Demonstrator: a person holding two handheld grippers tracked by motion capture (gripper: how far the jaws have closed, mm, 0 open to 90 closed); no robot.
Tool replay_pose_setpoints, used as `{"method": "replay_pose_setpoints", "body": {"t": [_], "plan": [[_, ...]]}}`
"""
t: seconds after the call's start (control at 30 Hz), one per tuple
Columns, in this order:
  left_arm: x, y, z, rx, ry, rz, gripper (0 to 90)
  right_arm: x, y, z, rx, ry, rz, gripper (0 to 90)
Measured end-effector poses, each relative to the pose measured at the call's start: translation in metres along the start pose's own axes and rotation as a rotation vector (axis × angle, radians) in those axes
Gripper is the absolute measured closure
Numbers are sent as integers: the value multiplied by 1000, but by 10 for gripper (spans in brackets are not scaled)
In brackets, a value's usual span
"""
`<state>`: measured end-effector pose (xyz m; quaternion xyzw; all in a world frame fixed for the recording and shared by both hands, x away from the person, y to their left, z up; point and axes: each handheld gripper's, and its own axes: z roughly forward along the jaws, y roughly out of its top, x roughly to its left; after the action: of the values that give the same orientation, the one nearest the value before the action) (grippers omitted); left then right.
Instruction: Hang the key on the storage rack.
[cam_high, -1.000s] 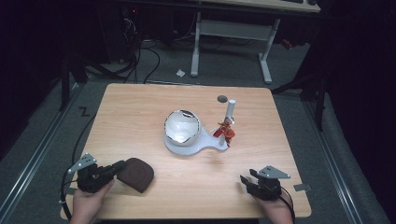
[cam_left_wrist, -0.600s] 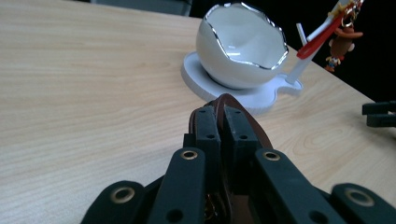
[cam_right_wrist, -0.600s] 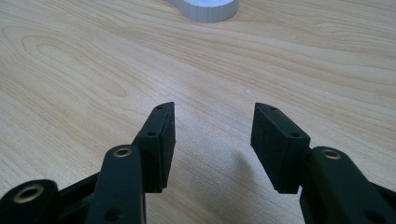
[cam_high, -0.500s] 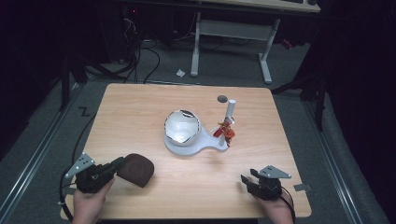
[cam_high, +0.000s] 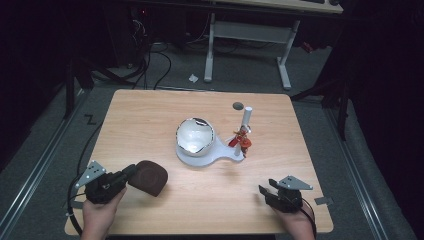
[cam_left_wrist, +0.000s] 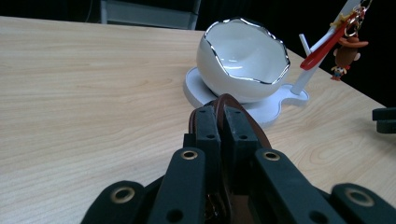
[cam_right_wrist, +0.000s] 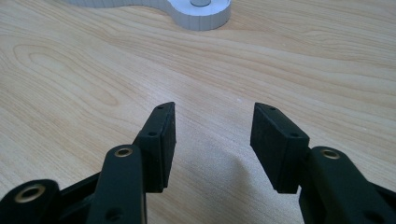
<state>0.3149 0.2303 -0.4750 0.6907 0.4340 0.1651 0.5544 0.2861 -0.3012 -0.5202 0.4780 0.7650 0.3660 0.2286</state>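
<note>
The left gripper (cam_high: 129, 175) had its fingers pinched tight on the brown leather pouch's (cam_high: 149, 177) rim at the desk's (cam_high: 150, 120) near-left, while the right gripper (cam_right_wrist: 212, 140) hovered wide open, holding nothing.

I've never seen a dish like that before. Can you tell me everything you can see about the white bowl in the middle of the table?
The bowl looks like glossy white ceramic shaped like a cracked eggshell, with a wavy, jagged rim edged in silver. It sits tilted, its opening facing toward the person, on a flat white base near the table's centre. A thin white post rises from the base's narrow end, with a small red keychain figure hanging on it. The bowl looks empty, and no tongs touch it.
</note>
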Motion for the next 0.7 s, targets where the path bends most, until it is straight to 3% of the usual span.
{"method": "replay_pose_setpoints", "body": {"t": [0.7], "plan": [[-14, 32, 17, -48, -2, 47, 859, -3, -4, -5, -9, -8, 6, 512]]}}
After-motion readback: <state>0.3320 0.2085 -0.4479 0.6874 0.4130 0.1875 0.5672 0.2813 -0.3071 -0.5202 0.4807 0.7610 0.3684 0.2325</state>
